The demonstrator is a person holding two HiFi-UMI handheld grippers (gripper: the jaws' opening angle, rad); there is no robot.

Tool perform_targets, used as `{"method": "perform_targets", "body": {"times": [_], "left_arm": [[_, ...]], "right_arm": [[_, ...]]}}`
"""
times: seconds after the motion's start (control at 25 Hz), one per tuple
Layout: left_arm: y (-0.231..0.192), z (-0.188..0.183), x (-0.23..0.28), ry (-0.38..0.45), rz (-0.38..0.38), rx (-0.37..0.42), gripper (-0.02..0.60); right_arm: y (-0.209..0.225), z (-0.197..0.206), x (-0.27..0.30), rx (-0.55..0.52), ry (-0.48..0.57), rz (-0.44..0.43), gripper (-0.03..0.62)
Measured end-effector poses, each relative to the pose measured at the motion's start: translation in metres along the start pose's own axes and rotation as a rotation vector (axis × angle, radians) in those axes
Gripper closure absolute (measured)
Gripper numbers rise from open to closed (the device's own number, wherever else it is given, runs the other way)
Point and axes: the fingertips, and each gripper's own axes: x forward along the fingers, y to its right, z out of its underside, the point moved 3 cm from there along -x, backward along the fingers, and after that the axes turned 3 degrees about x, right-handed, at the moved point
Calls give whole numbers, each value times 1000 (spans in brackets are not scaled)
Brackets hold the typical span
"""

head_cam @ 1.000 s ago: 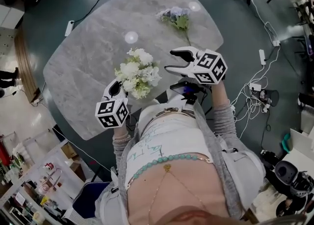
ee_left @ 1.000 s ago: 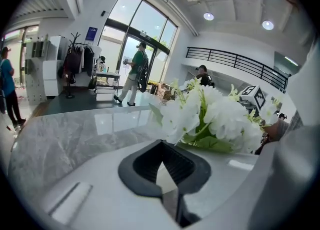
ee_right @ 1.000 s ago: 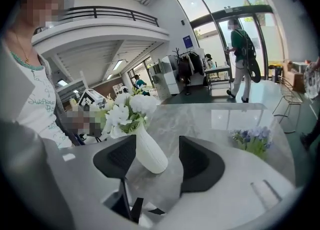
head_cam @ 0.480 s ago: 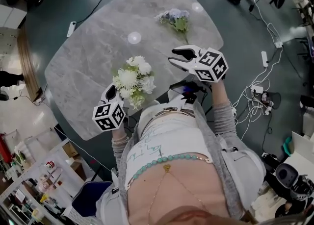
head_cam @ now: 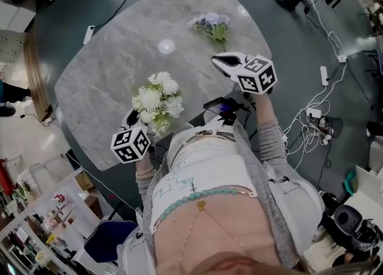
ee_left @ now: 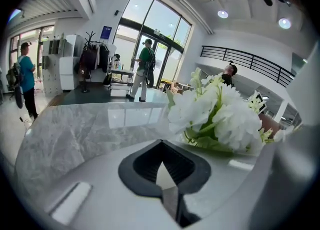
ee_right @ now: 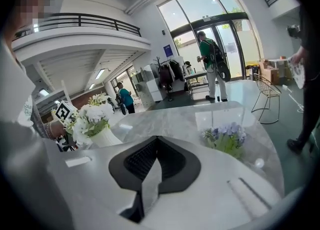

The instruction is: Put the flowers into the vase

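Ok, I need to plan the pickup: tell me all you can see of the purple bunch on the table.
The purple bunch is small: pale lilac blooms over green leaves, with a thin stem that seems to point toward the near edge. It lies flat on the far side of the grey marbled table, alone; nothing else touches it.

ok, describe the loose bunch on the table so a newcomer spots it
Start at the grey marble table. Toward its far edge, beyond the right gripper, lies a small flower bunch. It has pale purple blooms and lies flat, unlike the white bouquet standing upright near the left gripper.
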Motion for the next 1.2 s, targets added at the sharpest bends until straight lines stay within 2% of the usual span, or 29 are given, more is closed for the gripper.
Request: {"method": "perform_targets", "body": {"times": [0.36, 0.8, 1.2], "left_arm": [[5, 6, -5, 8, -64, -45, 580], [11, 25, -16, 15, -171, -123, 580], [25, 40, -20, 26, -246, -187, 580]], "right_arm": [[35, 11, -1, 39, -7, 37, 566], [85, 37, 12, 18, -110, 105, 566], [129, 54, 35, 11, -171, 127, 566]]}}
